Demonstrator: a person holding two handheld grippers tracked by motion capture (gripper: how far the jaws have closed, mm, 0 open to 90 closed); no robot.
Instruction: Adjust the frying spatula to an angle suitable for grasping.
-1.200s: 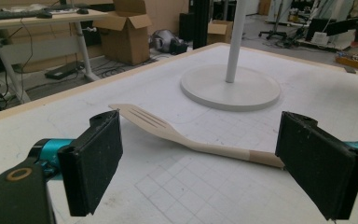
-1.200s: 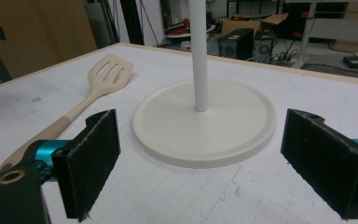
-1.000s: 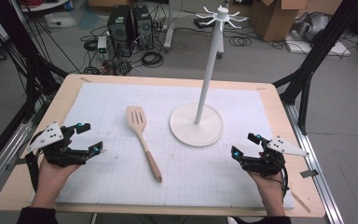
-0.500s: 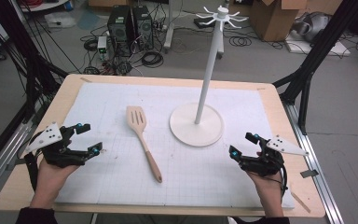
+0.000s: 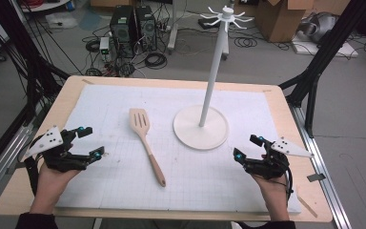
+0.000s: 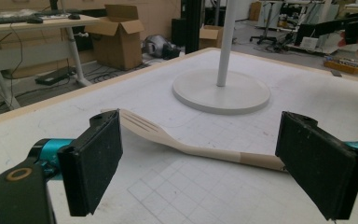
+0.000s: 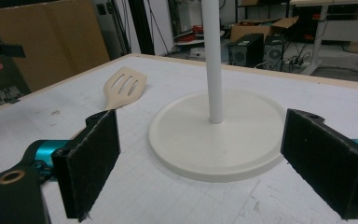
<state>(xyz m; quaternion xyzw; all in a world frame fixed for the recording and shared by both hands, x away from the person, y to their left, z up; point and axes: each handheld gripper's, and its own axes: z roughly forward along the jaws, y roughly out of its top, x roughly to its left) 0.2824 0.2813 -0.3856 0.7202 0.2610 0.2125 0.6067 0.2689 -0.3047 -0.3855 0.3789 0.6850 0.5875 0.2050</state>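
Fingers [image 6: 93,168] of the left gripper [image 5: 86,142] spread wide, nothing between them; right gripper [image 5: 249,147] likewise parted and empty. Both rest low at the near corners of the white mat [image 5: 248,102], well apart from each other. Wooden spatula [image 5: 145,142] lies flat on the mat between them, slotted blade away from the person, handle toward the near edge. In the left gripper view its handle end is hidden behind the right-hand pad. White stand [image 5: 201,128] sits just beside the spatula blade; its pole top is cut off in both gripper views. Left hand [image 5: 52,183] partly covered by the gripper body
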